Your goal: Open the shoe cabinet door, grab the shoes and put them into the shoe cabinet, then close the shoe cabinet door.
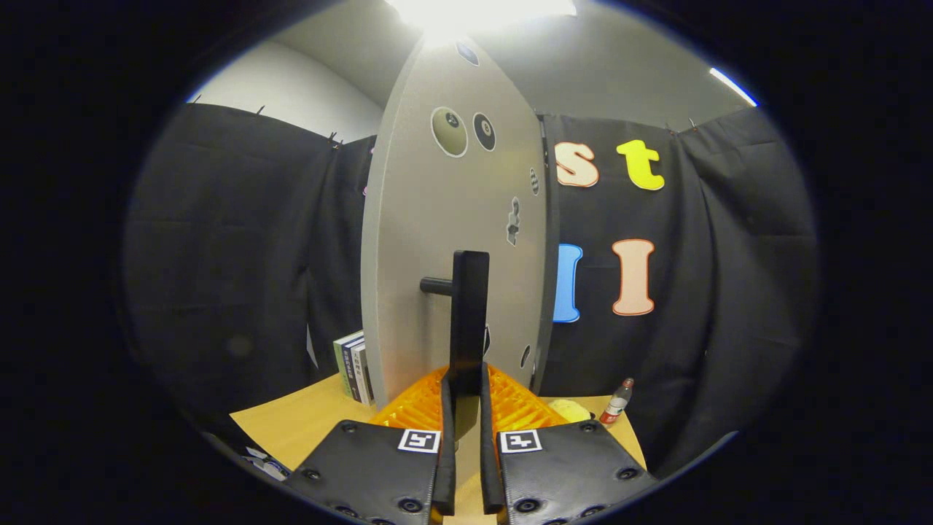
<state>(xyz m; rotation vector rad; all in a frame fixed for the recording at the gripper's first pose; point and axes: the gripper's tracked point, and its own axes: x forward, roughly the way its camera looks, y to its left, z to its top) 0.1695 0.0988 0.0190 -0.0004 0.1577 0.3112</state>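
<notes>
A: Gripper status?

B: Fingers are narrow, nearly parallel, clamped on the lower end of the door handle. Both inner faces press on the bar, one from each side. Holding it.

A: Handle orientation?

B: Upright dark bar, rising from between the fingers. A short round post ties it to the panel near the top of the bar.

A: And the door?

B: Shoe cabinet door is a grey panel just beyond the fingertips, seen at an angle, standing upright. Round and odd-shaped stickers on its face, several near the top, a few along the far edge. Whether it's swung open or shut against the cabinet, can't tell from this angle.

A: What's under it?

B: Orange ribbed plastic piece right at the fingertips, at the foot of the door, on both sides of the handle. Sits on a light wooden table.

A: Shoes?

B: Can't confirm. There's a pale yellowish item just to the right of the orange piece, too small to identify.

A: Other clutter?

B: Small bottle with a red label, tilted, near that pale item. Stack of upright books to the left of the door, by its edge. Black cloth wall behind everything, bright ceiling light above the door top.
</notes>
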